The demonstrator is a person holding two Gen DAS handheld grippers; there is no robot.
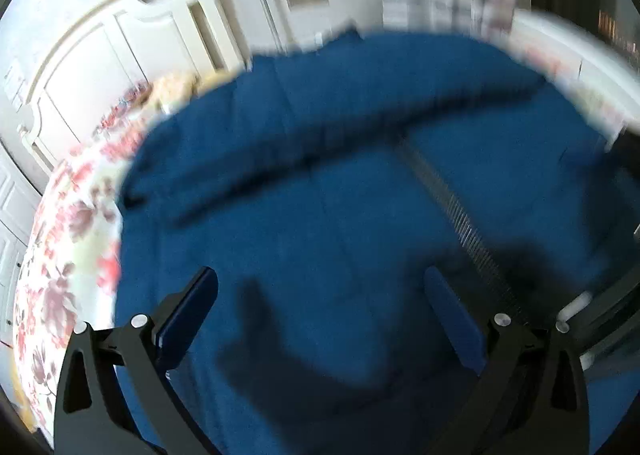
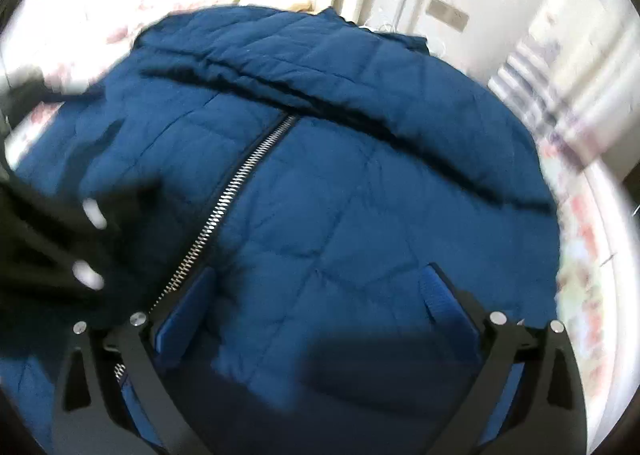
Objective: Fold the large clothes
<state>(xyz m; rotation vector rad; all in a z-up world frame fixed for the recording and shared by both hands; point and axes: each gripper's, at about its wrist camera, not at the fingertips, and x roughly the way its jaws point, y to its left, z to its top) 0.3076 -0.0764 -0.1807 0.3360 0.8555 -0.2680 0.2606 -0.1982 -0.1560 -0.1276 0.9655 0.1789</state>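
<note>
Both jaws spread and empty, we hover our left gripper (image 1: 320,295) and right gripper (image 2: 320,291) over the blue jacket (image 2: 340,183), which lies flat across the floral bedspread (image 1: 68,255), whose margin shows past the jacket's edges.

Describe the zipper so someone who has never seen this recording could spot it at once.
Start at the bed with the floral sheet; a dark blue quilted jacket lies spread over it. Down the jacket's front runs the zipper, a slanted line of silver metal teeth. It is the only shiny, toothed strip on the otherwise plain blue fabric.
</note>
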